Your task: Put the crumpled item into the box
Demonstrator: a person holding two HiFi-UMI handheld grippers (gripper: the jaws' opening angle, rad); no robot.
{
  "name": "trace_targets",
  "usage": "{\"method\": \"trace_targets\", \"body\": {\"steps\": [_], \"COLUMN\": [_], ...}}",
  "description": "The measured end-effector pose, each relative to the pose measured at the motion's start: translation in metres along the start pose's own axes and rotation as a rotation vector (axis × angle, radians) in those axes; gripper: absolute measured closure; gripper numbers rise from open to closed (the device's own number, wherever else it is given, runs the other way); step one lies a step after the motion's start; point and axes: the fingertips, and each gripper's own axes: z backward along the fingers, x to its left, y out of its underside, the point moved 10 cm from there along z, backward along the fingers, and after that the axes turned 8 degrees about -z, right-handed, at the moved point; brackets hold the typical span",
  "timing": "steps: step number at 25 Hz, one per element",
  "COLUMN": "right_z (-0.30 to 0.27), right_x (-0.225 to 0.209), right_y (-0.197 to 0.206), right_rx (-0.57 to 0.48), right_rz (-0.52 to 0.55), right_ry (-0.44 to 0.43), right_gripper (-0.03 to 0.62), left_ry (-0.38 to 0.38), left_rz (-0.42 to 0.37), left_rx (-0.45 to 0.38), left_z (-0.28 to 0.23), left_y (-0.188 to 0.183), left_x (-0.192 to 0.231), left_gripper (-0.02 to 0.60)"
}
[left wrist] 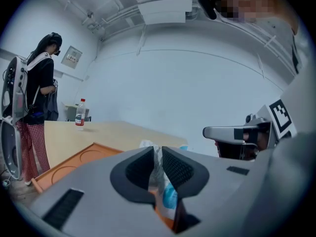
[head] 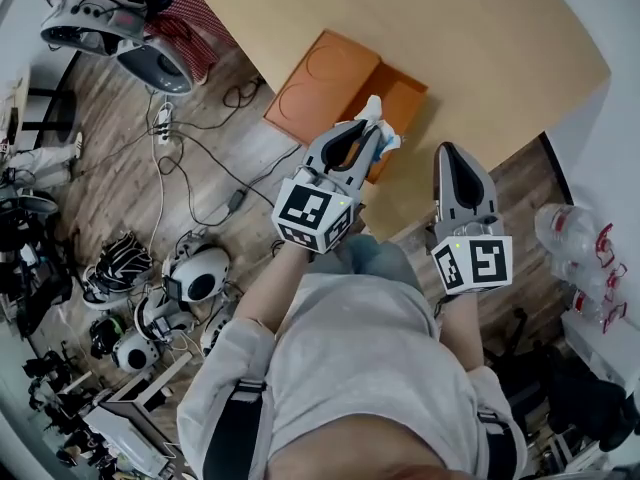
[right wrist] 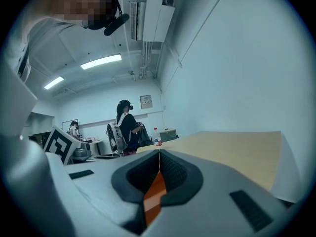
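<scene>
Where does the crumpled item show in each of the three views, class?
Head view: centre, the crumpled item in the left gripper tips, against the orange box.
Left gripper view: low centre, between the shut jaws.
Right gripper view: not in it.
Shared landmark: the tan table.

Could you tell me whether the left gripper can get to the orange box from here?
Probably yes: the left gripper, shut on the crumpled item, hangs by the orange box, apparently over its near edge, with nothing between them.
</scene>
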Motion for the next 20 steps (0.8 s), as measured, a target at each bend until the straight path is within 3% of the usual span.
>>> {"method": "trace_targets", "body": {"steps": [20], "right_z": [-0.016], "right_x": [-0.007], "right_y": [0.019], "right_rx": [0.081], "right_rz": [-0.049], "right_ry": [-0.021], "right_gripper": [0.583], "left_ry": [-0.029], "left_rz": [0.027], "left_rx": [0.209], "left_z": [-0.038], "left_y": [0.047], "left_x": [0.017], "left_gripper": [0.517]}}
